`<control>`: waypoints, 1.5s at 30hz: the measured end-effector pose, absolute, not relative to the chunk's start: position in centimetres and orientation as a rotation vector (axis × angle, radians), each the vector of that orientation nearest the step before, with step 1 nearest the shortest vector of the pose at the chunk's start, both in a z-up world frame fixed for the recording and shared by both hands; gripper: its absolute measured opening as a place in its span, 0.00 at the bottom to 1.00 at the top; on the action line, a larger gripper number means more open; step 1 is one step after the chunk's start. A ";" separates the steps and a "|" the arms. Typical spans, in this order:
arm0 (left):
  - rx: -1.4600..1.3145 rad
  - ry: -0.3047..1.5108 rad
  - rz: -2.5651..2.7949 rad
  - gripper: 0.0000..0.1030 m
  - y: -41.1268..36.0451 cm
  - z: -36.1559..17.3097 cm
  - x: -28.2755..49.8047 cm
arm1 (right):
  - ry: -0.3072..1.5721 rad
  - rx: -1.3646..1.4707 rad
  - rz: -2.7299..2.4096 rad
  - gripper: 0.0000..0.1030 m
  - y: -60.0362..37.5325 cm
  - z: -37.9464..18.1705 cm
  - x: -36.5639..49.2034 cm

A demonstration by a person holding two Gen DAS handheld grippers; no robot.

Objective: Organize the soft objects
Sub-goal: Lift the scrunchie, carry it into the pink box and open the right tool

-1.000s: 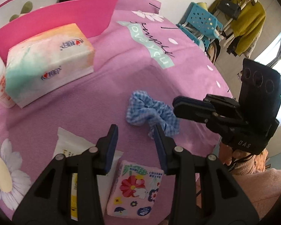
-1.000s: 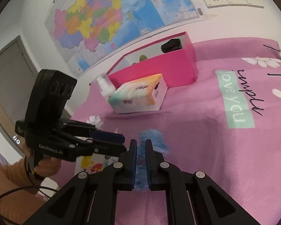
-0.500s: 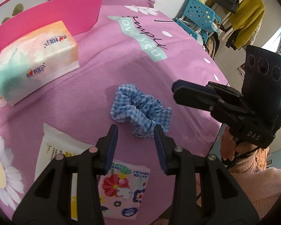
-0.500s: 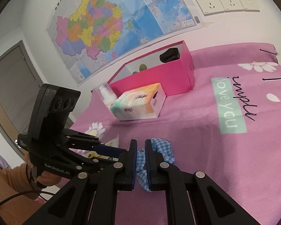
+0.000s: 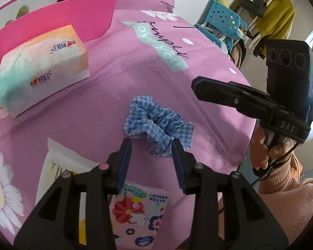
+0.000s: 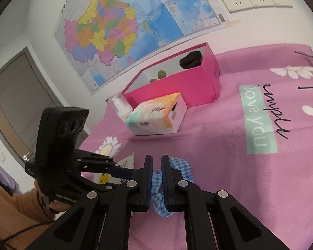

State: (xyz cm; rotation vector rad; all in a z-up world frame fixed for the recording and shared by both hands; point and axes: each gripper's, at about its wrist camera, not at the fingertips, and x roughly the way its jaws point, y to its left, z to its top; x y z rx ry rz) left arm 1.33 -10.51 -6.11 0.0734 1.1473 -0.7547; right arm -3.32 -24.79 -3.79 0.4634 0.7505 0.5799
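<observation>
Lying soft on the table (image 5: 106, 104), the scrunchie (image 5: 156, 125) looked squishy; left gripper (image 5: 152, 145) wide, right gripper (image 6: 156, 166) nearly shut, empty.

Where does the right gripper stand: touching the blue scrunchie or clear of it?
Apart. The left wrist view shows the right gripper off to one side of the scrunchie, with bare pink cloth showing between them.
</observation>
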 end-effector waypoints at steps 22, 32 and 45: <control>0.080 1.157 -0.784 0.20 -11.3 -7.8 2.3 | 1.020 0.261 0.631 0.14 -20.6 -7.8 0.8; 0.006 1.003 -0.767 0.12 -9.6 -3.0 3.8 | 0.941 0.324 0.685 0.08 -21.2 -4.4 2.7; 0.037 0.817 -0.626 0.12 -9.3 5.2 11.6 | 0.701 0.281 0.668 0.08 -22.1 4.6 9.5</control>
